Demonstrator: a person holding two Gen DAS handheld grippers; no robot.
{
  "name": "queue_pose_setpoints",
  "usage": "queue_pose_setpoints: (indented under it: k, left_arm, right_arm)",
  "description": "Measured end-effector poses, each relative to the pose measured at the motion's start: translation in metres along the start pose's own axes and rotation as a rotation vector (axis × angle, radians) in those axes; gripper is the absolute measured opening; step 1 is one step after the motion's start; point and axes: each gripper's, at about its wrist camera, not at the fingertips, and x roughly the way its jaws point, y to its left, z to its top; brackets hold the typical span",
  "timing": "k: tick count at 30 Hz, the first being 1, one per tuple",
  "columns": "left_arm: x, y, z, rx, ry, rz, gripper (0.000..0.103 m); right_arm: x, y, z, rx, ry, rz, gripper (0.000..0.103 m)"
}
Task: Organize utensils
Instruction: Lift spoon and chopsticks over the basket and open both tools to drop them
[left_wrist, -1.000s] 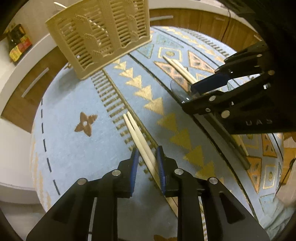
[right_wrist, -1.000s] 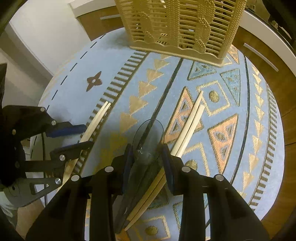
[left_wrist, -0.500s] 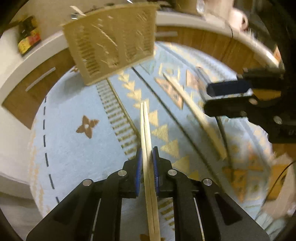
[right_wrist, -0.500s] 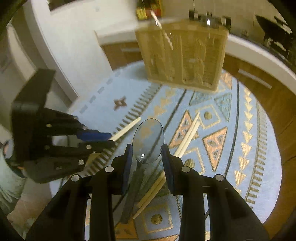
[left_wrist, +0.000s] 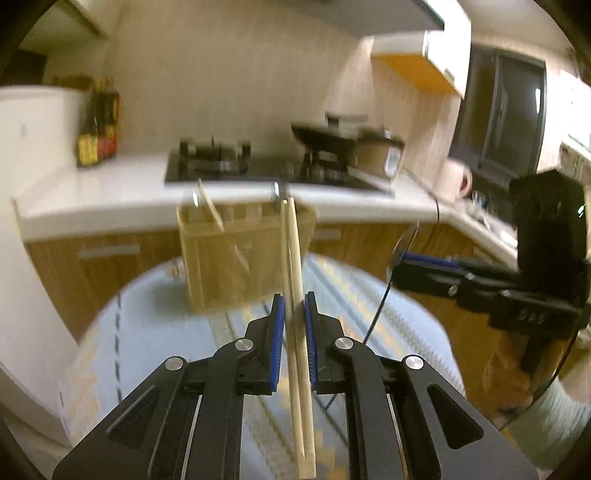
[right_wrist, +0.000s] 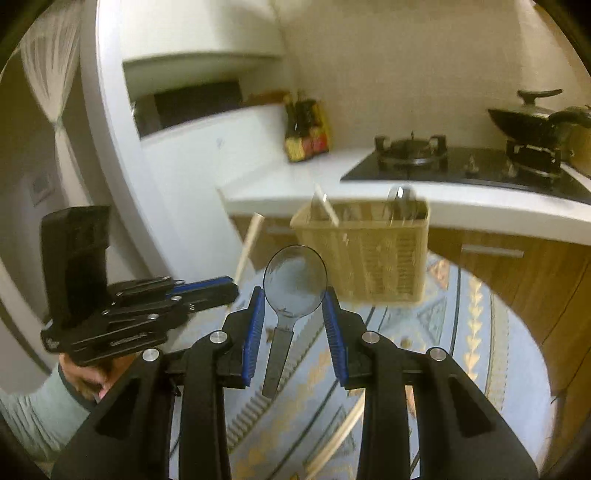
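Left wrist view: the woven basket (left_wrist: 236, 258) stands on the patterned bench (left_wrist: 155, 332) at twelve o'clock, dead ahead of the left tool (left_wrist: 294, 314), which is pinched narrow on a pair of chopsticks (left_wrist: 293, 266) whose long axis points straight at it. Right tool (right_wrist: 294, 314) grips a clear spoon (right_wrist: 294, 282), basket (right_wrist: 364, 251) at one o'clock; both look about equally near, and I'd guess the utensils already standing inside are the only obstacle.

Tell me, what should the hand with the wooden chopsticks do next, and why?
Probably carry them forward over the tan slotted plastic basket and tip them in. The left gripper is shut on the pair of pale wooden chopsticks, lifted off the blue patterned tablecloth, and the basket stands just ahead with utensils already inside. The right gripper holds a clear plastic spoon.
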Motion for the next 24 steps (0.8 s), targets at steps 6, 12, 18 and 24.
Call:
queue_pose_setpoints:
  k: [6, 12, 18, 24]
  left_arm:
    - [-0.011, 0.001, 0.052, 0.006, -0.174, 0.034, 0.009]
    - [0.004, 0.009, 0.094, -0.012, -0.315, 0.08, 0.009]
    - [0.024, 0.03, 0.115, -0.072, -0.416, 0.102, 0.009]
    - [0.045, 0.049, 0.119, -0.071, -0.482, 0.165, 0.009]
  right_arm:
    - [-0.006, -0.011, 0.041, 0.035, -0.085, -0.061, 0.029]
    - [-0.006, -0.023, 0.078, 0.034, -0.193, -0.156, 0.029]
    - [0.006, -0.024, 0.096, -0.022, -0.322, -0.252, 0.029]
    - [0.035, -0.026, 0.1, -0.073, -0.357, -0.307, 0.029]
